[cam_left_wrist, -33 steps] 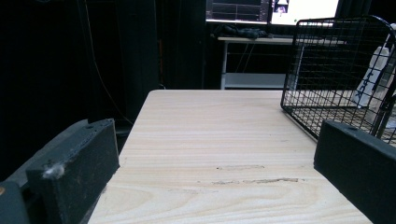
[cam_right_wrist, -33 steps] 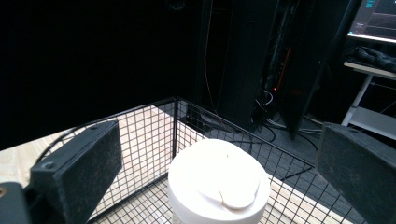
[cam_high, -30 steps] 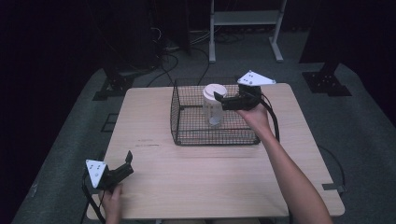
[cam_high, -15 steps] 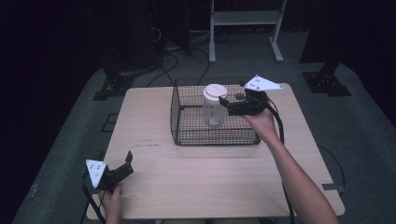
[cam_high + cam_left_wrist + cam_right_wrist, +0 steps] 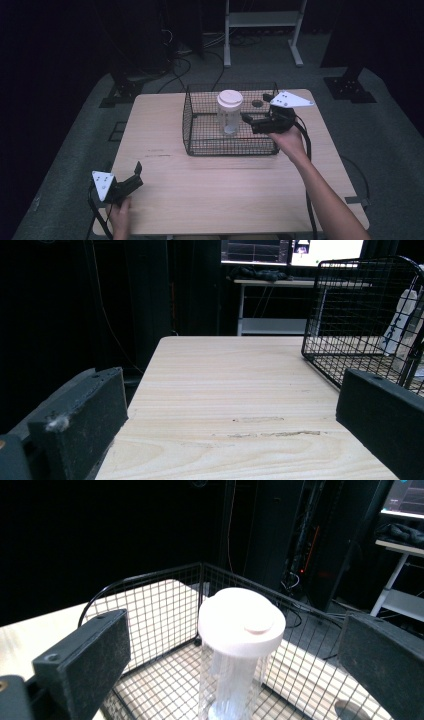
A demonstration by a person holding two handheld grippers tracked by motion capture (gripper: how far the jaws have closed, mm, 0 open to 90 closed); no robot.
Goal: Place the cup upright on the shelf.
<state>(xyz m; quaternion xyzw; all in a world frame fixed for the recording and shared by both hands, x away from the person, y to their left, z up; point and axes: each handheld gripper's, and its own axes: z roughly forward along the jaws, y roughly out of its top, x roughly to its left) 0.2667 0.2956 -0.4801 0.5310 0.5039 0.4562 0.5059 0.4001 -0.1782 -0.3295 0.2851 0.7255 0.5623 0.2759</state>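
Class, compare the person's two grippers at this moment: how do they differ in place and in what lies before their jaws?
The right gripper is raised over the wire basket, near the lidded jar; the left gripper sits at the table's near corner. The right faces the jar; the left faces bare wood. Both are open, holding nothing.

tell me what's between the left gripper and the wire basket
Only bare wooden table: the left gripper and wire basket stand apart, with nothing lying on that stretch, as the high view and left gripper view show.

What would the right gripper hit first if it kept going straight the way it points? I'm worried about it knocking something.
Probably the clear jar, near its white lid: it stands upright in the wire basket between the open right gripper's jaws.
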